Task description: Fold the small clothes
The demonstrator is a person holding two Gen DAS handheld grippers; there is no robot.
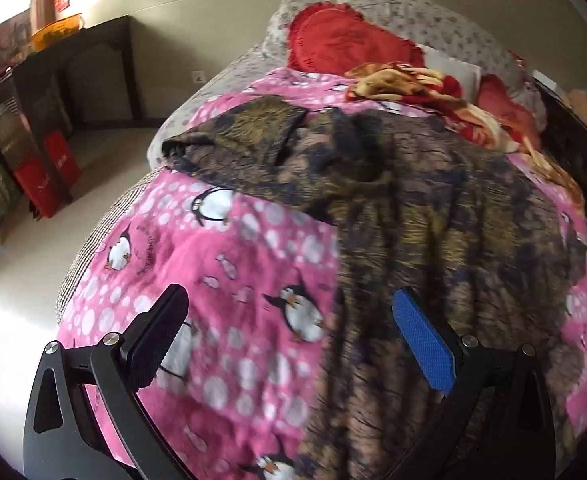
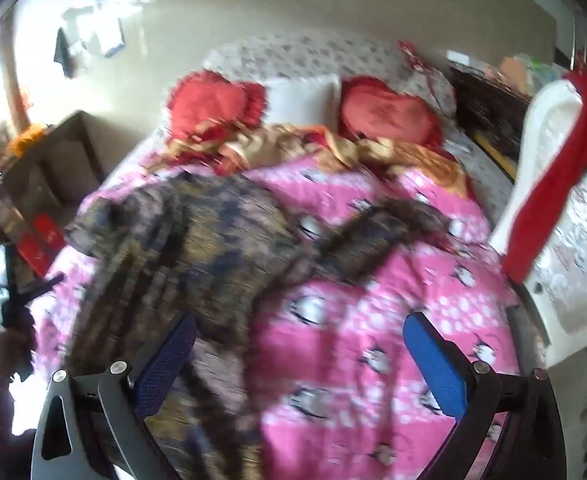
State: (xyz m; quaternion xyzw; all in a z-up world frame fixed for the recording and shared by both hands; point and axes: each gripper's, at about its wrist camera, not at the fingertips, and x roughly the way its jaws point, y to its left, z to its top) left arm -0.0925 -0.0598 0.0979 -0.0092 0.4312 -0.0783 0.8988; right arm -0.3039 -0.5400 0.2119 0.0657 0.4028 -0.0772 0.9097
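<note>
I have the brown-and-black patterned garment (image 1: 433,208) spread over the pink penguin blanket (image 1: 213,264) on the bed, its main body running from near me toward the far pillows, with one sleeve or flap (image 2: 385,232) trailing out to the right in the right wrist view. My left gripper (image 1: 289,320) hovers with its jaws wide apart above the garment's left edge, gripping nothing; my right gripper (image 2: 299,344) is just as wide open, nothing between its pads, poised over the blanket just right of the cloth. My worry is the blanket: it is soft and rumpled, and if I close either jaw at a seam where garment meets blanket I could pinch both layers and drag the bedding up with the fold. The fabric looks thin and wrinkled, so a one-sided grab would likely bunch it rather than carry a clean edge over. The trailing sleeve could get buried crooked if I fold the body first. Both views are smeared, especially the right one, so I cannot judge the hem's exact line. The crumpled gold-and-red cloth (image 2: 293,148) at the far end is well apart.
</note>
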